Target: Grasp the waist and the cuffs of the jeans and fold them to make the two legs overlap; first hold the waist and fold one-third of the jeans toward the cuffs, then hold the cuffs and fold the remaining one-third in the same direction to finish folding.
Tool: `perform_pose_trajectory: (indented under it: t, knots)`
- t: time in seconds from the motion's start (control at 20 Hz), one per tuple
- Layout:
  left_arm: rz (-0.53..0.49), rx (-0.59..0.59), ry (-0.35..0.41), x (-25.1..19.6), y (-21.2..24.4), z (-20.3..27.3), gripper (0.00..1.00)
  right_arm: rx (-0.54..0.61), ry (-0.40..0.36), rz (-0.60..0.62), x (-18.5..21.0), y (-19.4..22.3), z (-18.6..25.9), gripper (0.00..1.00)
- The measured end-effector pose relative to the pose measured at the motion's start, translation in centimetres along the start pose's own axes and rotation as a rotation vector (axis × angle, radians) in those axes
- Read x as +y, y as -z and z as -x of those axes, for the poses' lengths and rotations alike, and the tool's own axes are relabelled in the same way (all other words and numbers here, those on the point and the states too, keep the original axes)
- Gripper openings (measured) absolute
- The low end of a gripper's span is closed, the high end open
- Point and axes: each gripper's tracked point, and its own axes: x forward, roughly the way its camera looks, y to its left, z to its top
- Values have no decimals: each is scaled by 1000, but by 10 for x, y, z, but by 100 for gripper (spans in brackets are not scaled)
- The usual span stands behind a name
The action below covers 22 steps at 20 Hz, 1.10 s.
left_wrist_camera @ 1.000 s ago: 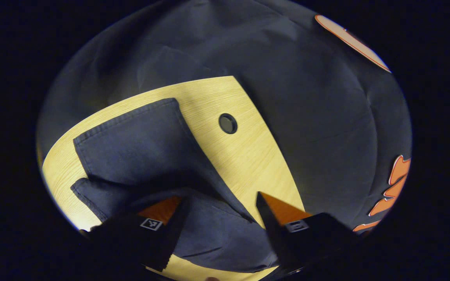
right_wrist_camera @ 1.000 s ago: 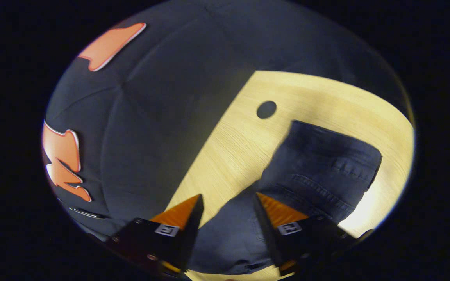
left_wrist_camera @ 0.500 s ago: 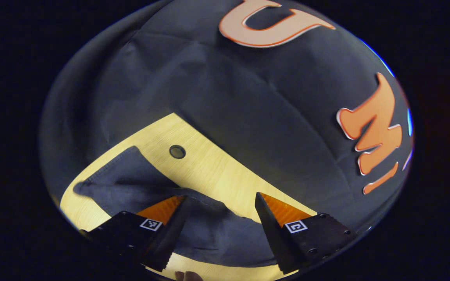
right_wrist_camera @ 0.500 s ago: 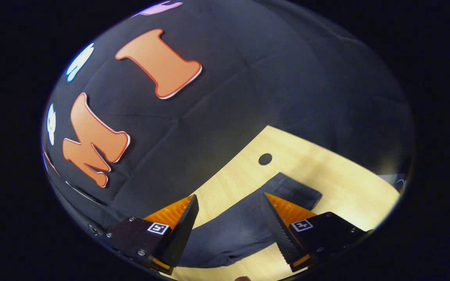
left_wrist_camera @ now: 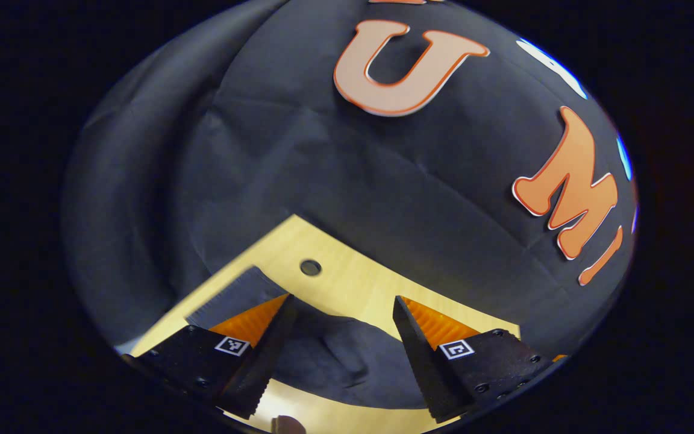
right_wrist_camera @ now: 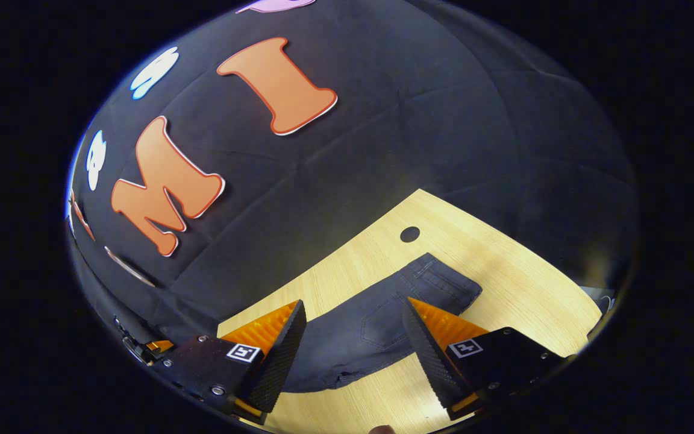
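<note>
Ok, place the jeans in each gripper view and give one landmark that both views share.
Left gripper view: jeans low centre, between the fingers, on the table.
Right gripper view: jeans low centre, back pocket up.
Shared landmark: the round table hole just beyond them.

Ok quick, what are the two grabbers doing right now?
Left gripper: open, holding nothing, above the jeans.
Right gripper: open, holding nothing, above the jeans.

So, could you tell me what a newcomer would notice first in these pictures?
The dark jeans folded on the pale wooden table, lying just beyond the open right gripper, back pocket up. In the left gripper view, the open left gripper hovers over them, with a round hole in the table beyond.
</note>
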Motion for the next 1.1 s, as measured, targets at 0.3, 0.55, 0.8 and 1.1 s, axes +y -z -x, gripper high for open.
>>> perform_pose_trajectory:
  t: [0.3, 0.55, 0.8, 1.1]
  knots:
    - [-120, -223, 39, -19, -33, 74, 98, 8, -8, -49, -10, 7, 1, 98]
    - [-124, -322, 33, -22, -35, 117, 98, 36, 48, -174, -67, 28, -14, 98]
    - [-107, -357, 13, -21, -34, 135, 97, 126, 136, -281, -125, 62, -60, 98]
    - [-137, -382, -31, -31, -29, 147, 98, 195, 183, -339, -151, 83, -115, 98]
